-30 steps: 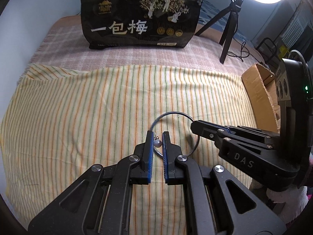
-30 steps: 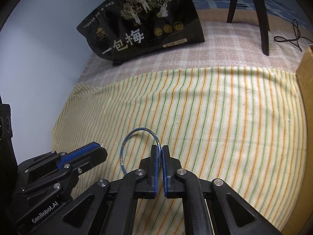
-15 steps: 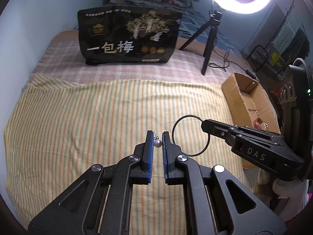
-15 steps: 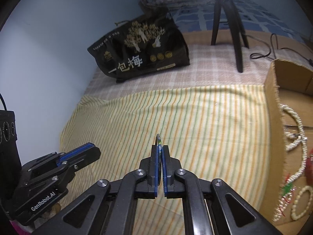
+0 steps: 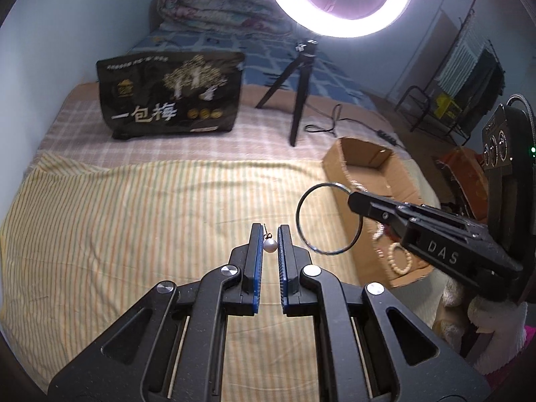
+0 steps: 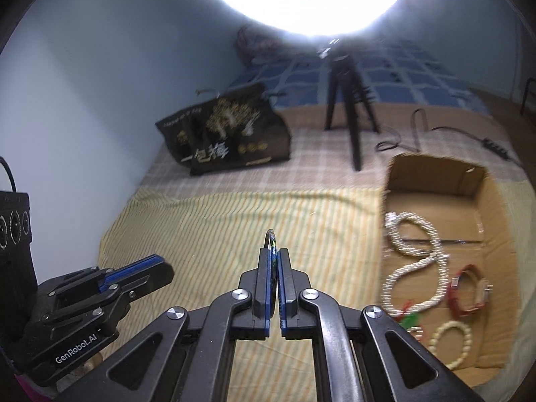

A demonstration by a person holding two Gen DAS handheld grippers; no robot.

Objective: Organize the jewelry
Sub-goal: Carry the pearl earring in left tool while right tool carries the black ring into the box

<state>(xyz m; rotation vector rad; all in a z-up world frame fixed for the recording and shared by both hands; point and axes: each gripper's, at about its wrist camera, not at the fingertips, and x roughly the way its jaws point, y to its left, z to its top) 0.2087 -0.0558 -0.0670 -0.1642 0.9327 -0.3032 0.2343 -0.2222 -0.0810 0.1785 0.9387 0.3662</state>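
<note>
Now both claws lifted higher, bangle (image 5: 327, 218) carried toward cardboard box (image 5: 365, 163)

A black snack bag (image 5: 171, 95) stands on the checked blanket (image 5: 261, 134) beside a ring-light tripod (image 5: 294, 87).

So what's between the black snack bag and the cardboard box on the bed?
In both wrist views, the ring light's black tripod stands between the snack bag and the cardboard box, on the checked blanket.

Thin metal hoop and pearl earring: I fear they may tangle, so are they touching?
Apart. The left wrist view shows striped cloth between the hoop, pinched in the right claw, and the pearl earring in the left claw.
</note>
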